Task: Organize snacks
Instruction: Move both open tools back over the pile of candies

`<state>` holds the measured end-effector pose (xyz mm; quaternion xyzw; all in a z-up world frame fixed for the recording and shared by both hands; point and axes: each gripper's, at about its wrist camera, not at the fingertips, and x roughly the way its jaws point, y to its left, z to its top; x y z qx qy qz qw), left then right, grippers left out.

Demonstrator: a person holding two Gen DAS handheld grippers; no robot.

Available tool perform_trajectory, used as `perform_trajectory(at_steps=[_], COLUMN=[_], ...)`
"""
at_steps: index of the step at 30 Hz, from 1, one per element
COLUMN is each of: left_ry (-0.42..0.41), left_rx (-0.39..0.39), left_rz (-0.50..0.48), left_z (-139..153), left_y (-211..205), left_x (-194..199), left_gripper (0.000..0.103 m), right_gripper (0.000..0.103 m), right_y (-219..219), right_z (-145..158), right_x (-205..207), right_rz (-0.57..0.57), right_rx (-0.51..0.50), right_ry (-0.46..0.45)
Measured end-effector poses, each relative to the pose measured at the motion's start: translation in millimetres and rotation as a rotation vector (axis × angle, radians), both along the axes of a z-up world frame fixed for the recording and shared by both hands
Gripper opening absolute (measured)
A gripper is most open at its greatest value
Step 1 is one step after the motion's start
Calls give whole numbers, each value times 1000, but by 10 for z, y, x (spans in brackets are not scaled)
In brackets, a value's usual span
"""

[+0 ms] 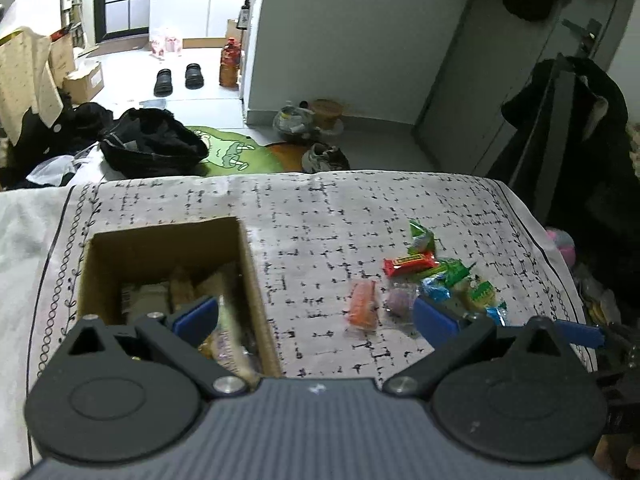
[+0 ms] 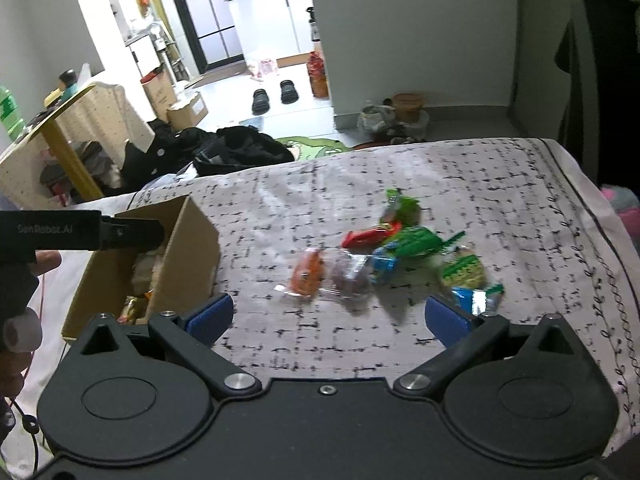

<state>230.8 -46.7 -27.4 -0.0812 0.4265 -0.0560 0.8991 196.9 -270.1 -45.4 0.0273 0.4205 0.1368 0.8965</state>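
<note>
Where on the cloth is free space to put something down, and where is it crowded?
Free: the strip between the cardboard box and the orange snack, and the cloth beyond the green packet to the far edge. Crowded: the snack pile around the red bar.

You have bare cloth [image 2: 304, 184] between the box [image 2: 192, 252] and the snack pile [image 2: 392, 248], and again beyond the pile to the far edge. The box's upright walls block a low sideways pass. The left gripper [image 2: 120, 234] hangs over the box, crowding its open top.
</note>
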Motion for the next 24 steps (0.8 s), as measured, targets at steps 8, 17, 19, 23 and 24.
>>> perform_trajectory(at_steps=[8,17,19,23,24], left_ry=[-5,2,9,13,18], left_rx=[13,10,3,1,-4], left_rz=[-52,-101,-112,-131,-134], left_z=[16,-57,-101,-178,-197], left_y=[-266,-527,-586,-682,-699], left_x=[91,246,277,335,357], left_gripper=[103,102,101,99,97], right_gripper=[103,103,103,103,102], right_y=[-260,-540,-592,-684,-700], right_z=[-27,-134,-162,-225,-242], right_x=[26,77,98,145,159], right_rz=[-42,-106,-118,-136,-138], right_rx=[6,18,19,17,15], right_ry=[7,26,33,37,39])
